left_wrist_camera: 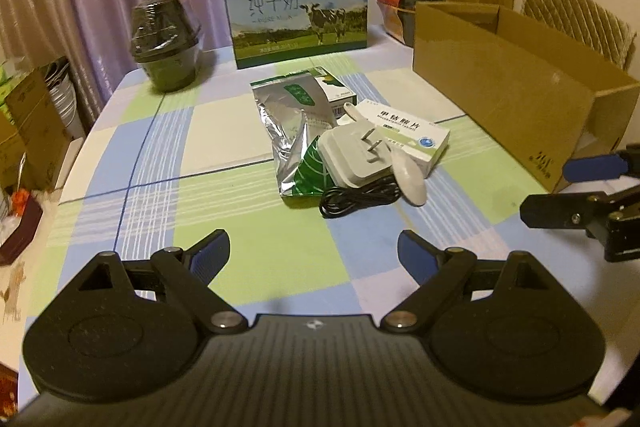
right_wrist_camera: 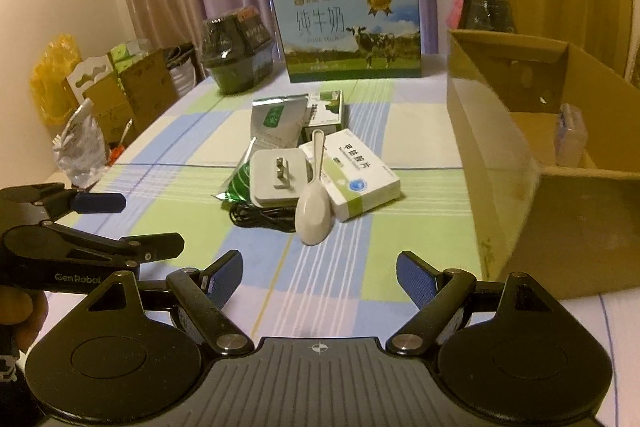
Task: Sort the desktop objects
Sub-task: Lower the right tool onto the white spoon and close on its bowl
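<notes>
A pile lies mid-table: a white charger plug with a black cable, a white spoon, a white medicine box, a silver-green foil pouch and a small green box. My left gripper is open and empty, short of the pile. My right gripper is open and empty, near the pile's right front. An open cardboard box stands at the right.
A milk carton case and a wrapped dark pot stand at the table's far side. Another wrapped pot is behind the box. Cartons and bags crowd the table's left edge.
</notes>
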`<state>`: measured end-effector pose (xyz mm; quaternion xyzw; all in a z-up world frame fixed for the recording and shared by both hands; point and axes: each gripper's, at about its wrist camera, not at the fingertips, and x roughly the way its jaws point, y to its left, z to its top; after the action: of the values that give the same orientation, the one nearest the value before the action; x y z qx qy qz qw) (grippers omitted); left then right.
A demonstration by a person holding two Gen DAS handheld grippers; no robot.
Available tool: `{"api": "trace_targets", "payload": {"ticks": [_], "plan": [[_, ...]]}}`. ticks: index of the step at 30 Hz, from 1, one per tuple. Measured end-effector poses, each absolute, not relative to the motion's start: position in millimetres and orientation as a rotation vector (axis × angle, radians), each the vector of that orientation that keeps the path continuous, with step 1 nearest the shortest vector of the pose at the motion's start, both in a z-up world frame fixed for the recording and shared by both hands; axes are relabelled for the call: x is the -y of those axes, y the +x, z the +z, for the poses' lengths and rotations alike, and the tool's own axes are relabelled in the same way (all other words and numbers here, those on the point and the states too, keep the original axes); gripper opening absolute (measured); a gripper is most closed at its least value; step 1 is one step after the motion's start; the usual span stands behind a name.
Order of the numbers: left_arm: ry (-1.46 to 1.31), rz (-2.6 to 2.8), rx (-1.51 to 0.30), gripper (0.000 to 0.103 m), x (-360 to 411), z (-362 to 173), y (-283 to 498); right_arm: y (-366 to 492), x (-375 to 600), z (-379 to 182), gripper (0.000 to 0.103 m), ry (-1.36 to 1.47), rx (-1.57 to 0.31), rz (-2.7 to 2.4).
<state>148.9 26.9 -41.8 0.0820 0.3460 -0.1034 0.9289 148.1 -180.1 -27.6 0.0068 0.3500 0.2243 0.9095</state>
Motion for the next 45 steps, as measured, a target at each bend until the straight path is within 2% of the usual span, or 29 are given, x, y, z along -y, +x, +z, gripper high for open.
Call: {"api": "trace_targets", "payload": {"ticks": [4,5,7,10,12,14,23,28,30,34,36,38,39,40,44,45], "plan": [[0.188,-0.238,-0.724,0.088,-26.0,-53.6,168.8,166.4,174.5,-39.6,0.080,0.011,-0.728,0.466],[0.195,-0.247,-0.723,0.088,-23.9,-56.0,173.2,171.5,172.4,-42.6,0.077,0.012,-0.730,0.470],[0.213,-0.270,-0.723,0.087,-19.0,-59.7,181.0,181.2,169.4,-48.5,0.065,0.010,-0.739,0.477],[0.261,-0.321,-0.731,0.080,-10.8,-67.5,193.8,192.6,165.7,-55.6,0.060,0.010,-0.747,0.486],[0.293,-0.362,-0.739,0.070,-6.4,-72.9,202.2,198.5,165.1,-59.6,0.059,0.011,-0.750,0.490],[0.328,-0.398,-0.741,0.066,-3.1,-77.9,209.4,203.6,163.6,-62.6,0.059,0.013,-0.755,0.495],[0.421,-0.526,-0.732,0.059,8.7,-96.0,235.9,218.0,156.7,-76.6,0.056,0.015,-0.765,0.512],[0.394,-0.537,-0.748,0.046,6.2,-102.1,245.6,225.2,148.1,-83.6,0.053,0.032,-0.773,0.516],[0.380,-0.527,-0.754,0.036,4.0,-100.9,245.8,227.5,143.9,-86.3,0.051,0.035,-0.776,0.515],[0.363,-0.523,-0.765,0.024,0.2,-97.7,245.4,229.5,138.2,-88.2,0.046,0.036,-0.766,0.500],[0.358,-0.520,-0.766,0.021,-0.9,-95.4,243.2,230.7,136.7,-88.7,0.045,0.036,-0.761,0.492],[0.351,-0.521,-0.765,0.020,-2.0,-93.9,242.8,231.8,134.0,-88.7,0.042,0.023,-0.758,0.488],[0.353,-0.520,-0.760,0.020,-2.3,-93.4,242.4,232.1,133.6,-88.5,0.038,0.020,-0.758,0.492],[0.358,-0.518,-0.753,0.020,-2.3,-93.0,241.7,231.9,133.5,-88.5,0.030,0.017,-0.760,0.492],[0.388,-0.520,-0.727,0.022,-2.1,-93.8,240.0,230.1,137.1,-86.9,0.030,-0.003,-0.770,0.481],[0.397,-0.524,-0.725,0.025,-1.3,-94.6,239.8,228.7,139.6,-86.0,0.030,-0.007,-0.773,0.473]]}}
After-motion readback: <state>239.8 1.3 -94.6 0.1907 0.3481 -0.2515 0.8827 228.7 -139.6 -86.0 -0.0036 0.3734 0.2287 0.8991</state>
